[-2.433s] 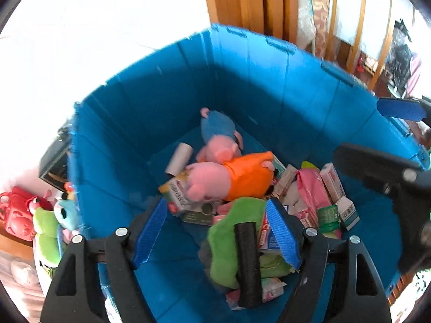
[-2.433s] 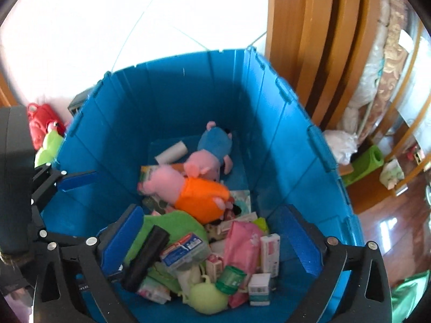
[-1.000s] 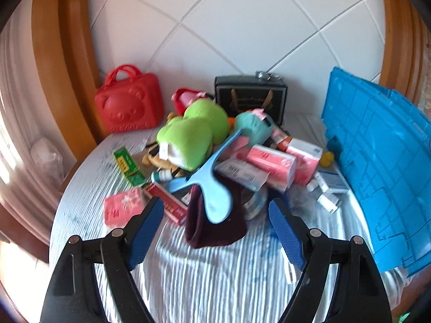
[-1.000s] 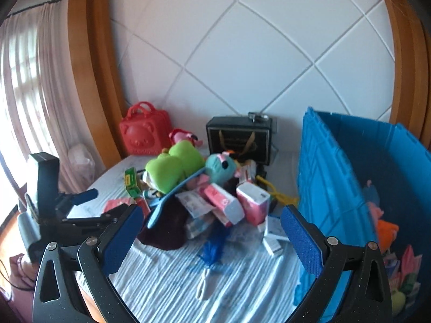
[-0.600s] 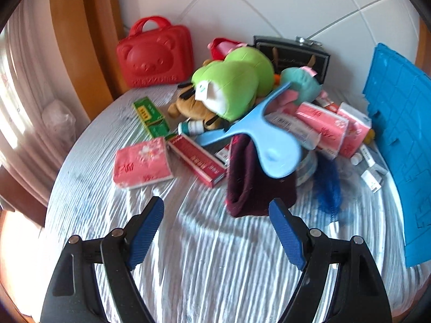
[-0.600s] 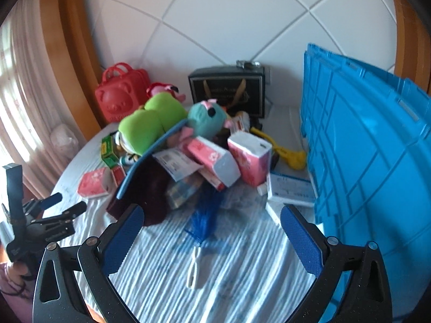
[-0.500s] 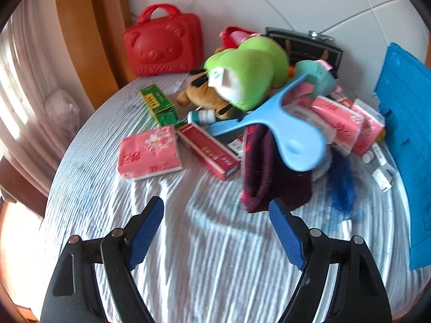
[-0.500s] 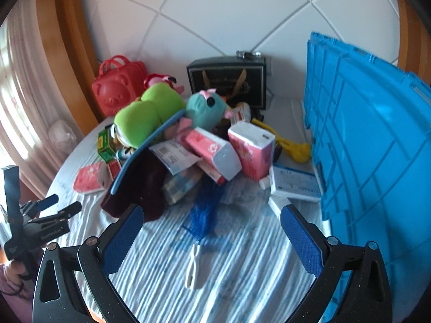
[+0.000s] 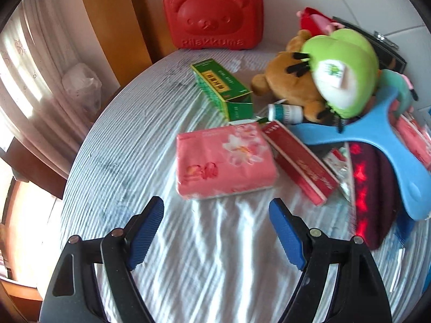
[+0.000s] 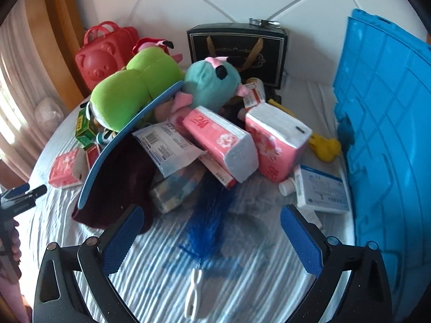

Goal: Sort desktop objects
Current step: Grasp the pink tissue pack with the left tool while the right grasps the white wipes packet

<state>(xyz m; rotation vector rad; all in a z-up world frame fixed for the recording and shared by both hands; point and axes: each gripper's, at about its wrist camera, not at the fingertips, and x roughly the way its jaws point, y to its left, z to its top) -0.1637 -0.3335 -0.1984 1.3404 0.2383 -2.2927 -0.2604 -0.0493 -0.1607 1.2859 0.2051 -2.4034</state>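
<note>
Blue-padded and spread wide with nothing between its jaws, the left gripper point(image 9: 215, 231) hangs over the white ribbed tablecloth point(image 9: 215, 282), and the pink tissue pack point(image 9: 223, 158) lies just beyond its tips at twelve o'clock. At one o'clock from that pack a red carton point(image 9: 299, 161) touches its edge; a green box point(image 9: 221, 86) sits farther back at twelve, and the red bear case point(image 9: 214, 13) stands against the wall behind.

From the right wrist view, the right gripper point(image 10: 212, 239) is likewise wide apart and empty, with a blue feather toy point(image 10: 207, 215) on the cloth between its fingers. Beyond, at twelve, the heap is thick: two pink tissue bricks point(image 10: 274, 145), a maroon cloth point(image 10: 121, 183), a blue hanger point(image 10: 126, 134), a green plush point(image 10: 134, 91) and a teal plush point(image 10: 212, 80), with a black gift bag point(image 10: 237, 53) at the back. At three o'clock stands the blue crate point(image 10: 388, 134), its inside hidden here.

Judging by this pile, most of the sorting is still to be done; each claw looks placed for a fresh pick.
</note>
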